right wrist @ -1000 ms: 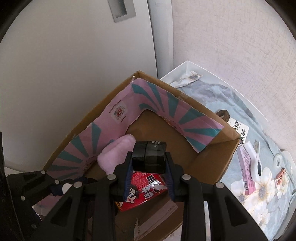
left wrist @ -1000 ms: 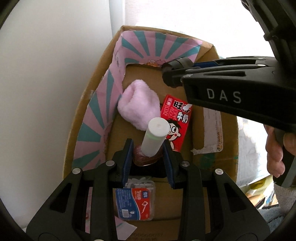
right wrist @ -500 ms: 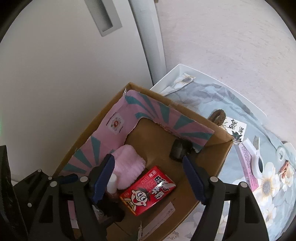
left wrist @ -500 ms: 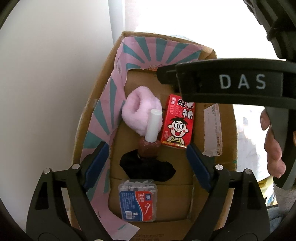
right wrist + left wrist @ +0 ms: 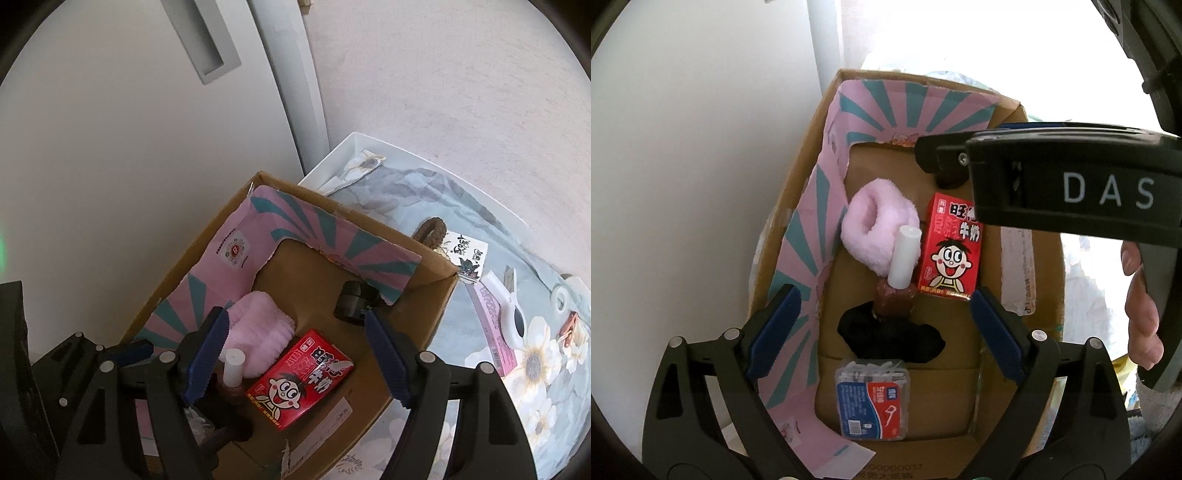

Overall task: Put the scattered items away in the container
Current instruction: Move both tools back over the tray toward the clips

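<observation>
Milk carton in box (right of bottle).

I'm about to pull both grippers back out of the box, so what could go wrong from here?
The white-capped bottle stands upright against the pink fluffy scrunchie; the left gripper, jaws opening around it, might knock it over when lifting. The right gripper hangs over the red milk carton and could clip the cardboard box wall. The two grippers overlap closely and may collide.

surface: floral cloth | on it: cardboard box; brown hair tie; pink packet
</observation>
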### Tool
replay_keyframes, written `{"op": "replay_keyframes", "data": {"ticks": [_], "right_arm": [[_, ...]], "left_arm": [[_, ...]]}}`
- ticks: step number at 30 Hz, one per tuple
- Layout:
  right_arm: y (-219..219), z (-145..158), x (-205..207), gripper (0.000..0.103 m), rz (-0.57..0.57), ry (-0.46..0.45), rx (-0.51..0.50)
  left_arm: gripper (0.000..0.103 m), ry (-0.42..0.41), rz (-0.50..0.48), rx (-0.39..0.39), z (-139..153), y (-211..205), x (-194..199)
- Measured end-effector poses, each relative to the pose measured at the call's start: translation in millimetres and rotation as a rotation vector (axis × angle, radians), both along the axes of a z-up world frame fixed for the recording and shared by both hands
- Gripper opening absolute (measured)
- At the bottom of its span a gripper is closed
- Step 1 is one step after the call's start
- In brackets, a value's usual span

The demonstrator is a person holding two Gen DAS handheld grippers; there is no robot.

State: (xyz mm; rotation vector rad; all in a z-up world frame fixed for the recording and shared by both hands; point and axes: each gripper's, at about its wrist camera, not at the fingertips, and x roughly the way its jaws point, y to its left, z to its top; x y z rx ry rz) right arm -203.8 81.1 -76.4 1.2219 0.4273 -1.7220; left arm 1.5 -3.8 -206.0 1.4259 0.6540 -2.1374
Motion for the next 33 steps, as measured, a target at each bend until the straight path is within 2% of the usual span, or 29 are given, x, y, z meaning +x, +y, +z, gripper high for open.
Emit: {"op": "replay_keyframes", "data": {"ticks": [10,15,17,18,24,28,33], "right_arm": [[23.4,15.8,-8.3,0.072,-0.048,0.014,-0.044],[52.1,21.1,-26.5,0.072,-0.127,0.009,-0.066],[64.2,22.5,-34.7,0.072,-0.162,0.007,-0.075],[72.1,23.6,-39.8,0.072,-0.182,0.008,-0.078],[120.2,30.3,-66.8,0.072,-0.306,0.025,-0.099],[153.6,31.4,-85.8,0.072,-0.395,0.027,-0.109],[197.6,31.4,-111.3,0.072,-0.499,0.034,-0.113]], "left_arm": [[0.093,0.034,-0.016,-0.028,23.8,-2.8,-7.5],[0.094,0.07,-0.044,-0.023,38.3,-0.4,-17.0],[0.094,0.083,-0.055,-0.027,48.7,-4.7,-34.1],[0.094,0.091,-0.062,-0.032,57.5,-1.7,-24.7],[0.095,0.148,-0.129,-0.093,99.2,3.8,-71.0],[0.098,0.178,-0.174,-0.104,118.4,11.1,-100.7],[0.098,0.178,-0.249,-0.122,126.4,30.5,-142.3]]}}
